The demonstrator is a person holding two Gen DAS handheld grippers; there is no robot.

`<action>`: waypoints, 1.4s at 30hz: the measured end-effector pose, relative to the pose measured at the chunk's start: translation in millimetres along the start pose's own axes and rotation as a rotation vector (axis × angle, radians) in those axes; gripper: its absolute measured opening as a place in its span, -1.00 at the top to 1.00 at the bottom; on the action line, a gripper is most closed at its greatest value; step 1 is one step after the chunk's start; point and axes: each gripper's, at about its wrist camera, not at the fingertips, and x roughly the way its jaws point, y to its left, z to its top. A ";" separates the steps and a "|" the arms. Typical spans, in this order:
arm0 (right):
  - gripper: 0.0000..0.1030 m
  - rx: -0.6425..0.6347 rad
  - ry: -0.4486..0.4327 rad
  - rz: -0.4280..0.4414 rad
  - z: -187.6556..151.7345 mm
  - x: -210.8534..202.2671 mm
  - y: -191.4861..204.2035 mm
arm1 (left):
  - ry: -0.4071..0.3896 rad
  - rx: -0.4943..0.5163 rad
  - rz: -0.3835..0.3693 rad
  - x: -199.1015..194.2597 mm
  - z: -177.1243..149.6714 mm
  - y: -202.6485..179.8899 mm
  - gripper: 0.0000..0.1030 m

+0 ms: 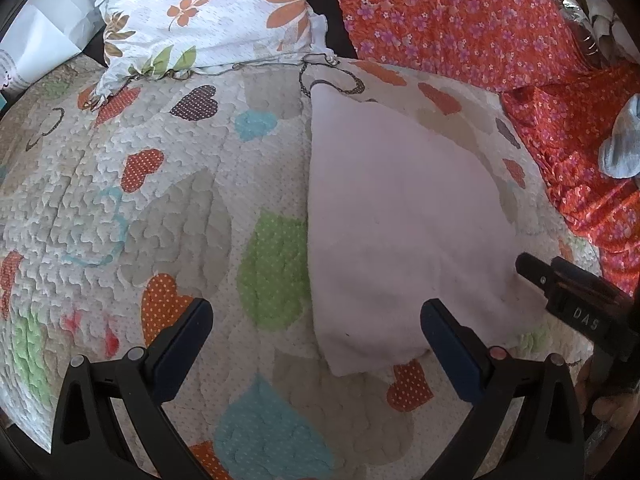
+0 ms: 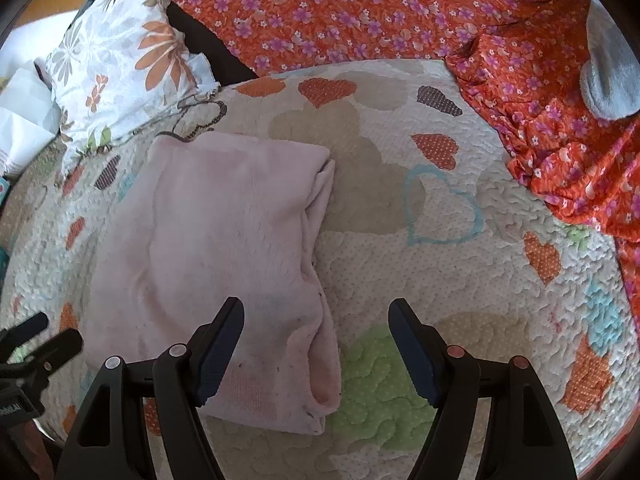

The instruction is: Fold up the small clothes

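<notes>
Both hand-held grippers, left (image 1: 316,332) and right (image 2: 316,332), are hovering with fingers apart over the pink fleece garment (image 2: 224,248) lying folded mid-quilt (image 2: 460,280). Pinching only its top layer risks undoing the fold.

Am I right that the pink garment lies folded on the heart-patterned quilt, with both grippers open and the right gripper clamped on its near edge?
Not quite: the right gripper is open and clamps nothing, hovering over the pink garment, as the right wrist view shows. The rest holds: it lies folded on the heart-patterned quilt, and the left gripper is open too.
</notes>
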 end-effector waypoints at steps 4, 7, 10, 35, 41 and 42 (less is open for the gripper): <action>-0.53 -0.052 -0.005 -0.081 -1.8 -1.6 3.7 | 0.000 -0.001 0.010 1.7 1.2 0.9 -1.00; -0.53 -0.064 -0.004 -0.102 -1.9 -2.5 2.2 | -0.012 0.003 0.030 1.5 0.7 -0.1 -1.00; -0.53 -0.064 0.003 -0.111 -2.5 -1.9 1.0 | -0.027 0.016 0.050 0.5 0.6 -1.9 -1.00; -0.54 -0.184 -0.011 -0.200 -12.1 -5.2 21.8 | -0.159 0.082 0.258 -7.5 7.2 -1.6 -1.00; -0.58 -0.187 -0.014 -0.160 -14.1 -11.3 28.2 | -0.146 0.068 0.267 -2.5 9.3 4.4 -1.00; -0.59 -0.191 -0.015 -0.157 -14.6 -11.9 29.5 | -0.143 0.066 0.266 -1.4 9.1 4.7 -1.00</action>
